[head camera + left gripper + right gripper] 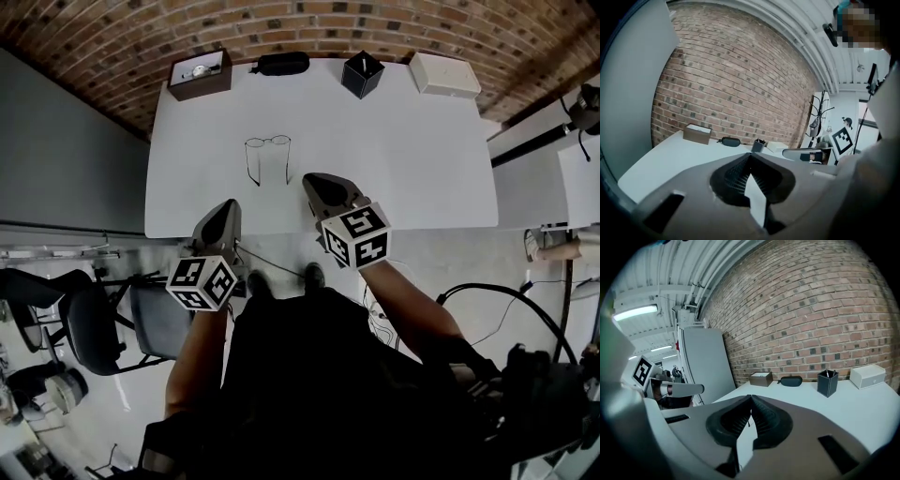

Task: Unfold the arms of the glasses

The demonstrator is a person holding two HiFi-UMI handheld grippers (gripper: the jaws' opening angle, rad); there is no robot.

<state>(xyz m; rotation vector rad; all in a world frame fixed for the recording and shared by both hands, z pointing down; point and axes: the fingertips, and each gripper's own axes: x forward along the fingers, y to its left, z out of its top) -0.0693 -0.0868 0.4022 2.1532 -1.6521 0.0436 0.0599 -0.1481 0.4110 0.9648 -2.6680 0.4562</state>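
And here we are with the glasses (pixel 268 155) lying on the white table (pixel 403 159), left of its middle, lenses toward the far edge and both arms running back toward the near edge. To our eye they're already swung out. The left gripper (pixel 228 204) and right gripper (pixel 314 180) hang over the near edge, well apart from the frame. In both gripper views the fingers are pressed together with nothing between them.

If an arm does want a last nudge, we'd say steady the frame at the lens side with one gripper, take the arm near its tip with the other, and swing it gently outward. No squeezing on the lenses, no dragging the frame across the table.

Along the far edge sit a brown box (pixel 200 73), a black glasses case (pixel 282 63), a black pen holder (pixel 362 73) and a white box (pixel 444 73). We can read no brand or writing anywhere, only the square marker patterns on the gripper cubes
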